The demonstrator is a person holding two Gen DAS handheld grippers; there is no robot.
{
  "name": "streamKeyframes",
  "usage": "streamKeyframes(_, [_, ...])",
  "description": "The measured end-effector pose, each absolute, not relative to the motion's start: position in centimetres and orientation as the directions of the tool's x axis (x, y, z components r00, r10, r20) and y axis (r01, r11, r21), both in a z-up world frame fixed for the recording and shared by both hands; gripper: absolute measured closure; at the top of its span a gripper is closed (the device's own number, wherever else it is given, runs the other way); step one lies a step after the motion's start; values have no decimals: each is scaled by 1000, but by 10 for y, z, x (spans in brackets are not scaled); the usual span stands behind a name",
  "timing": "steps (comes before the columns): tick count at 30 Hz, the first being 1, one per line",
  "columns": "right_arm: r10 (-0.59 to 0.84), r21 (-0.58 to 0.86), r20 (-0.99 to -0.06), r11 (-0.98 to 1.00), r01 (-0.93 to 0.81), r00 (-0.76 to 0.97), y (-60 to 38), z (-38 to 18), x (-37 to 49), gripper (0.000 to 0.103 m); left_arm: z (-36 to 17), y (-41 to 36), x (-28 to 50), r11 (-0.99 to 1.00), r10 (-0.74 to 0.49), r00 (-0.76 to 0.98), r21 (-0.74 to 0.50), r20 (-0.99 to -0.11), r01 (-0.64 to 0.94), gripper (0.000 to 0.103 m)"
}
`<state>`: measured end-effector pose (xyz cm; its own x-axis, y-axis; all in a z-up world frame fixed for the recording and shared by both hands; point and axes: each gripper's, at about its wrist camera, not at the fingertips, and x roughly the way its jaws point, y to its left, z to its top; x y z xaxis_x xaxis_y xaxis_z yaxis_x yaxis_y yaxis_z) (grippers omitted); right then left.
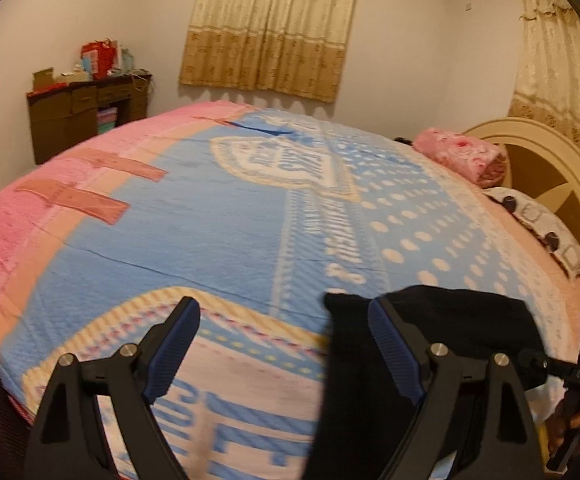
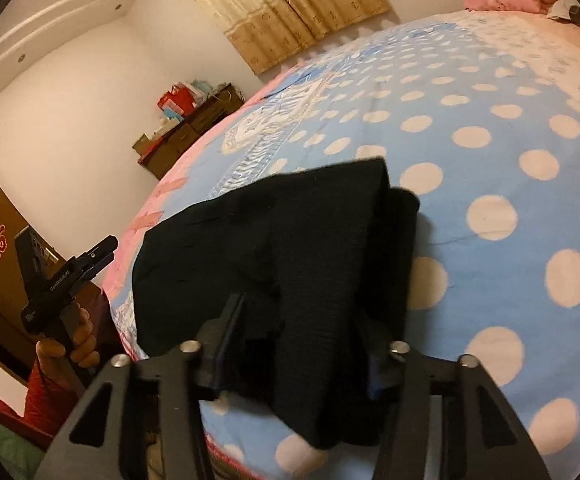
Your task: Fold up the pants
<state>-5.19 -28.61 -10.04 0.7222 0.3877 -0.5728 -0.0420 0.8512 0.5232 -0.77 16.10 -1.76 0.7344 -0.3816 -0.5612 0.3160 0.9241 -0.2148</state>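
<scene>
Black pants lie bunched near the bed's edge on the dotted blue blanket. Right tool straddles the cloth; whether it pinches, I can't tell. Left tool gapes released, holding nothing, pants just beside.

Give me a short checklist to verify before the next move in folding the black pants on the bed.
1. Left claw empty, jaws wide apart: ok.
2. Black pants between the right claw fingers: ok.
3. Right claw pads pressing on the cloth: cannot tell, dark fabric hides them.
4. Pants lying flat: not ok, bunched in layers.
5. Bedspread beyond the pants bare for spreading: ok.
6. Pants fully on the bed: cannot tell, the near part is hidden.
</scene>
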Motion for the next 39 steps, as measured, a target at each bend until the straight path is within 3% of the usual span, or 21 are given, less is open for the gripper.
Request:
streamKeyframes(5, [137, 397, -520, 913, 97, 843, -310, -58, -70, 50, -24, 131, -13, 906, -414, 702, -192, -579, 377, 15])
streamKeyframes(9, [282, 323, -482, 937, -131, 829, -269, -29, -43, 52, -47, 110, -16, 921, -343, 679, -89, -649, 380, 15])
streamKeyframes(11, [419, 305, -482, 904, -301, 770, -236, -18, -19, 58, -57, 110, -20, 916, -356, 658, -107, -664, 387, 14])
streamKeyframes(15, [624, 378, -467, 781, -497, 627, -201, -5, 48, 59, -82, 108, -22, 924, -333, 624, -114, -707, 364, 11])
streamKeyframes(16, [652, 391, -478, 758, -523, 588, -194, -6, 66, 66, -84, 111, -22, 926, -341, 624, -137, -703, 351, 10])
streamKeyframes(17, [667, 398, -500, 744, -537, 553, -182, -11, 79, 71, -86, 114, -21, 928, -348, 618, -164, -705, 335, 7])
streamKeyframes(20, [693, 421, -580, 705, -571, 428, -158, -30, 113, 71, -91, 123, -19, 924, -373, 591, -226, -716, 309, 6])
streamKeyframes(23, [719, 462, -633, 648, -605, 287, -136, -53, 123, 71, -91, 126, -29, 924, -369, 596, -211, -713, 319, 5])
streamKeyframes(27, [647, 351, -728, 635, -688, 225, -109, -69, 107, 71, -92, 128, -32, 922, -368, 603, -193, -707, 336, 1])
streamKeyframes(33, [638, 332, -747, 604, -725, 189, -94, -68, 128, 71, -94, 129, -24, 921, -372, 605, -198, -704, 335, 0])
streamKeyframes(39, [718, 482, -692, 540, -690, 78, -85, -79, 145, 71, -95, 131, -20, 920, -374, 603, -204, -705, 333, 0])
